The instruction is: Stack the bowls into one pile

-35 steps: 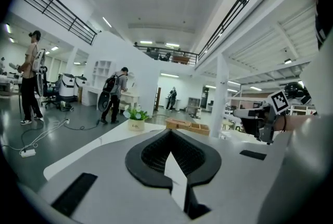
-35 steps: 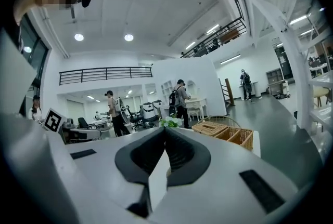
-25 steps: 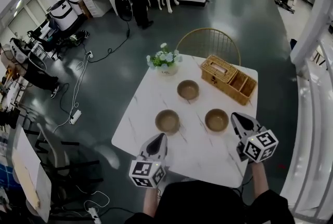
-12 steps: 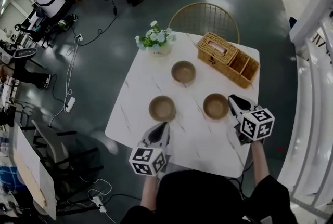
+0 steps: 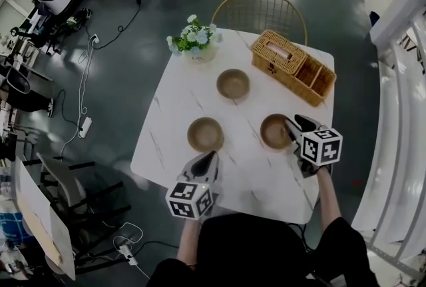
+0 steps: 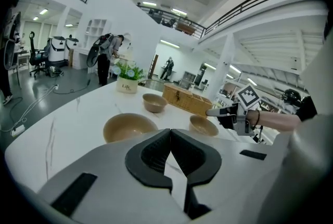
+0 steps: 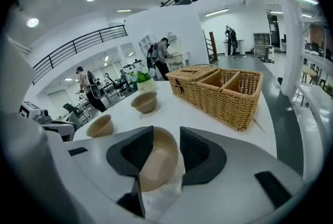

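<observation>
— Left gripper (image 5: pixel 208 160) first: pressed together on nothing, low over table (image 5: pixel 246 176), just short of left bowl (image 5: pixel 205 134).
— Further right?
— Far bowl (image 5: pixel 233 84) mid-table, untouched, well apart from both tools. Then right bowl (image 5: pixel 275 131), with right gripper (image 5: pixel 295 124) at its right rim: jaws just been spreading, now wide, rim between them, not pinched by the look of it.
— Handling?
— Probably light and stiff, thin-walled, smooth enough to slip. Likely to skate on that slick white top if nudged sideways.
— Where to take hold?
— At the rim, one pad inside, one outside, squeezed gently but fully. Best lifted level, then lowered straight into a neighbour to nest.
— Anything to watch?
— Tilt from a one-sided pinch, and a chipped edge if dropped in hard. Basket (image 5: pixel 278 51) beyond, near but not touching; seemingly room enough to swing leftward.
</observation>
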